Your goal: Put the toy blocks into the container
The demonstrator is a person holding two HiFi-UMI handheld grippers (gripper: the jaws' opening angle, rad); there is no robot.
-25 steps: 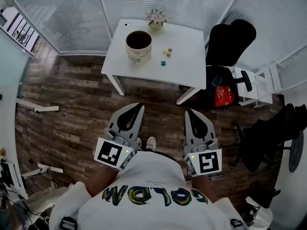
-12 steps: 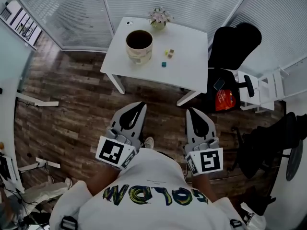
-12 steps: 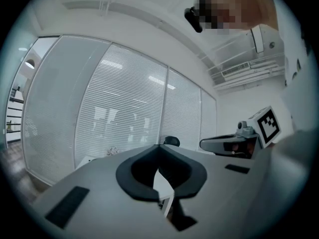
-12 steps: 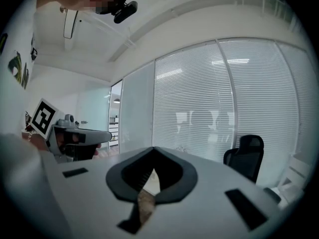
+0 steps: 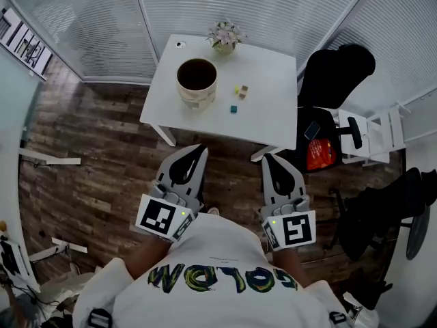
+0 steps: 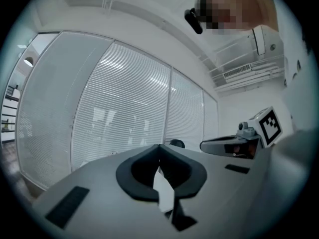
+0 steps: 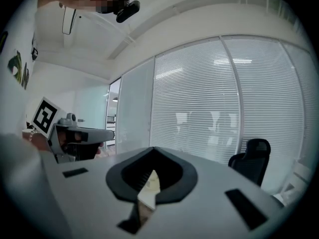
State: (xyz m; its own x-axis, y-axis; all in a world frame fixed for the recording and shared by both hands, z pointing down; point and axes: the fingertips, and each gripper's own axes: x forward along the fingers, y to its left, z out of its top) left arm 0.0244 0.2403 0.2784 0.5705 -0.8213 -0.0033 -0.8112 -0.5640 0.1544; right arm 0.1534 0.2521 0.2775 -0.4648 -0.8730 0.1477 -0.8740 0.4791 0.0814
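White table (image 5: 270,118) on wood floor (image 5: 95,156); blind-covered glass walls (image 5: 273,5) behind. On table: container (image 5: 197,82) upright, left of centre; blocks (image 5: 242,91) loose just right of it, outside; plant (image 5: 224,36) at far edge. Black chair (image 5: 334,70) beside table, right. Left gripper (image 5: 199,150), right gripper (image 5: 268,159) short of table, jaws closed together, empty.

White table (image 5: 266,108) on wood-plank floor (image 5: 102,162); black chair (image 5: 338,63); slatted blinds (image 5: 273,5) behind
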